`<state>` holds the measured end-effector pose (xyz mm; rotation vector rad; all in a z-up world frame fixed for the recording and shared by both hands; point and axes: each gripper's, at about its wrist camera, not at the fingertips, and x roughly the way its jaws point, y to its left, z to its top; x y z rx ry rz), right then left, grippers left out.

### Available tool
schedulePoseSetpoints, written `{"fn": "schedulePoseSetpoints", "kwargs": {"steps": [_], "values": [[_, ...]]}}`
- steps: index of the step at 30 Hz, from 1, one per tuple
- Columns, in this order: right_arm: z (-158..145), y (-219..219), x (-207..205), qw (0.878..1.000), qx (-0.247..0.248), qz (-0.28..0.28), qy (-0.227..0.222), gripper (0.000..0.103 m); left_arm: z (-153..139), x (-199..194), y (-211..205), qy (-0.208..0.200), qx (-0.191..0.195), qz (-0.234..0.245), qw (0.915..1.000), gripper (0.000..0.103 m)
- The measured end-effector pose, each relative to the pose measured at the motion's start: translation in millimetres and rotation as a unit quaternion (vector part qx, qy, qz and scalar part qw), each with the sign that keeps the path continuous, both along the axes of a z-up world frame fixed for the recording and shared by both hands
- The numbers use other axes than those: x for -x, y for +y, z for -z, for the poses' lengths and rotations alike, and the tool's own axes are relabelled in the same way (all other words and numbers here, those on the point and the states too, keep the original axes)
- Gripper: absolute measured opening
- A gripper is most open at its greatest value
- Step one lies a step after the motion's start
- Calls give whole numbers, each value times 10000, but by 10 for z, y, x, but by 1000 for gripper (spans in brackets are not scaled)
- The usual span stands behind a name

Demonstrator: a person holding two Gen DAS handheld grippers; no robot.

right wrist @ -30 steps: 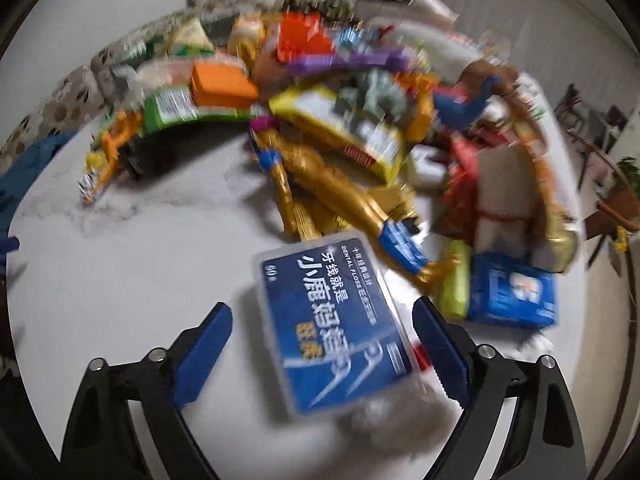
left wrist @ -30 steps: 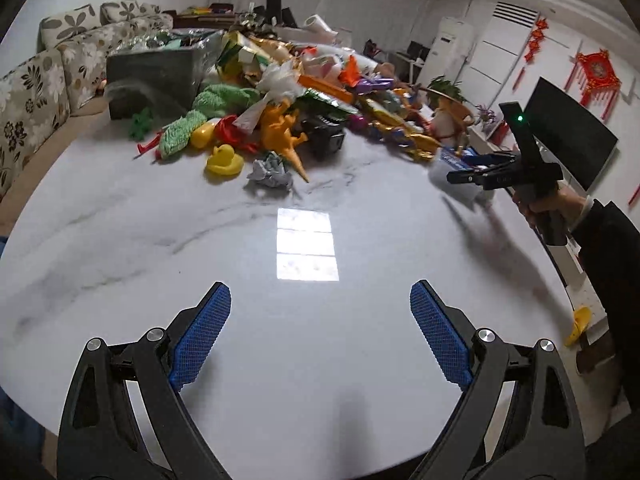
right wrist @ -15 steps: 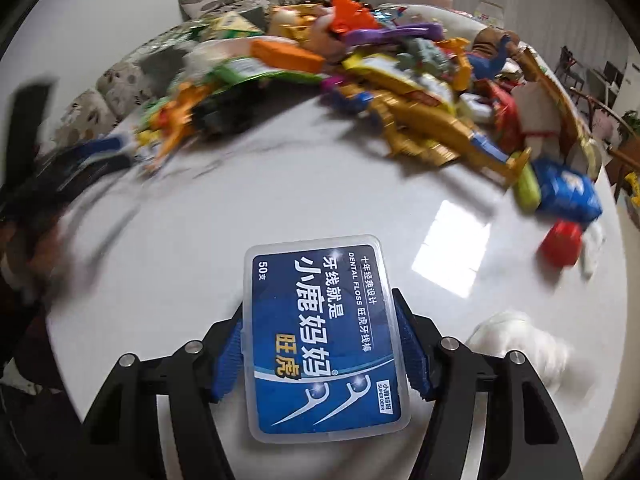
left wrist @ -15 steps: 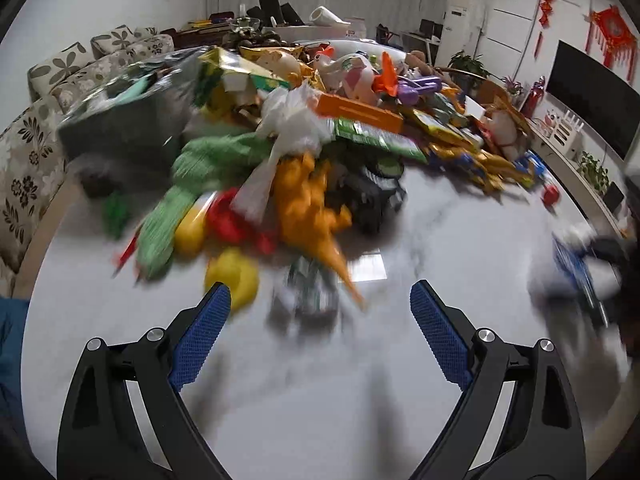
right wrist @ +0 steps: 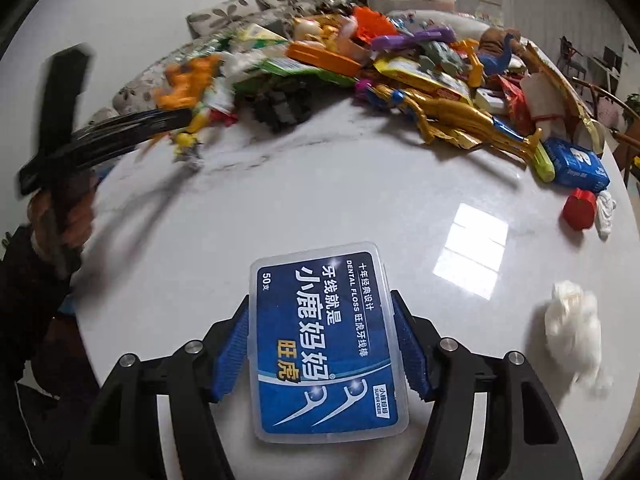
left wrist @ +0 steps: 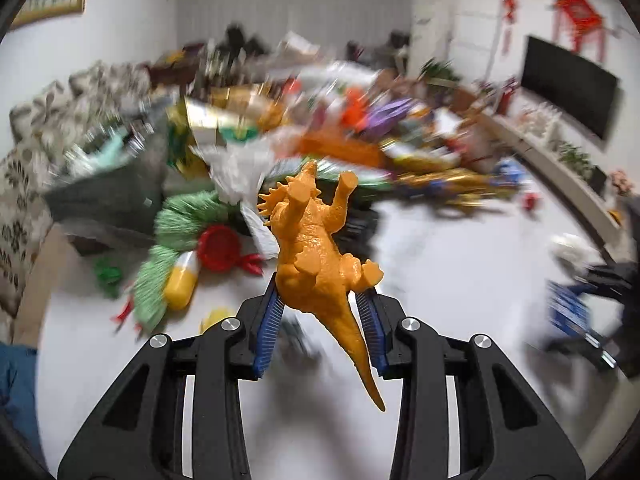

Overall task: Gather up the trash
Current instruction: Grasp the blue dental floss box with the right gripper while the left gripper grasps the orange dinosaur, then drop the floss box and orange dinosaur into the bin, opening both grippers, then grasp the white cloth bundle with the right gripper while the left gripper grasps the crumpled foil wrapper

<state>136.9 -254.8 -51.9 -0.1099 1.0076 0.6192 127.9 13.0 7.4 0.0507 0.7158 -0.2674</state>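
I've got my left gripper (left wrist: pixel 320 312) just closed on the orange dinosaur (left wrist: pixel 320 256) and my right gripper (right wrist: pixel 324 344) clamping the dental floss box (right wrist: pixel 324 344) (both still undeposited), with the heap (right wrist: pixel 400 68) barely touched.

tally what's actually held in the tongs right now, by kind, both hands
Toy dinosaurs: 1, the orange dinosaur clamped in the left tongs
Dental floss boxes: 1, the blue dental floss box clamped in the right tongs
Total held: 2

Left hand-held gripper (left wrist: pixel 320 300) grips orange dinosaur (left wrist: pixel 316 248); background apparently blurred clutter.
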Motion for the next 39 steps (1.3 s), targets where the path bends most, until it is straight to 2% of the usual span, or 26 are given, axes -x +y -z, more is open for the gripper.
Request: {"fn": "schedulePoseSetpoints", "kwargs": {"steps": [5,10,15,18,19,20,21,23,26,28,30,32,33,36,39], "values": [[-221,-59,373,9978,-655,131,-38,64,-249,1046,-179,-451,-103,388,9982,36],[-424,51,1038,9962,-862,-46,-117,64,-136,1840,-312,-352,-114,742,9966,36],[-359,214,1819,9935,-1014,-446,244,64,296,2363,-372,295,-219,1157,9926,36],[-156,306,2104,9928,-917,-567,516,64,669,2506,-391,743,-471,1292,9877,37],[-5,351,2181,9930,-795,-593,639,64,790,2516,-398,868,-555,1340,9856,38],[111,374,2207,9934,-698,-561,714,64,940,2519,-413,1001,-698,1374,9830,41],[262,405,2225,9939,-551,-523,804,66,1067,2510,-427,1086,-840,1394,9807,52],[466,420,2235,9940,-447,-472,879,75,1261,2481,-426,1161,-1055,1369,9781,63],[552,359,2211,9941,-481,-296,922,75,1312,2446,-369,1273,-1090,1255,9778,63],[386,259,2172,9947,-665,-188,758,75,1217,2437,-307,1208,-955,1211,9806,63],[61,95,2055,9969,-731,-3,295,76,1084,2385,-241,1048,-818,1138,9846,70],[-189,-60,1881,9977,-611,226,-162,82,911,2294,-195,865,-638,1075,9884,71],[-333,-176,1703,9969,-459,434,-473,84,806,2220,-176,763,-510,1044,9903,71],[-485,-468,1143,9908,-2,985,-933,87,592,2019,-165,505,-282,943,9939,72],[-405,-729,468,9836,523,1412,-996,87,458,1708,-148,365,-97,659,9971,73]]}}
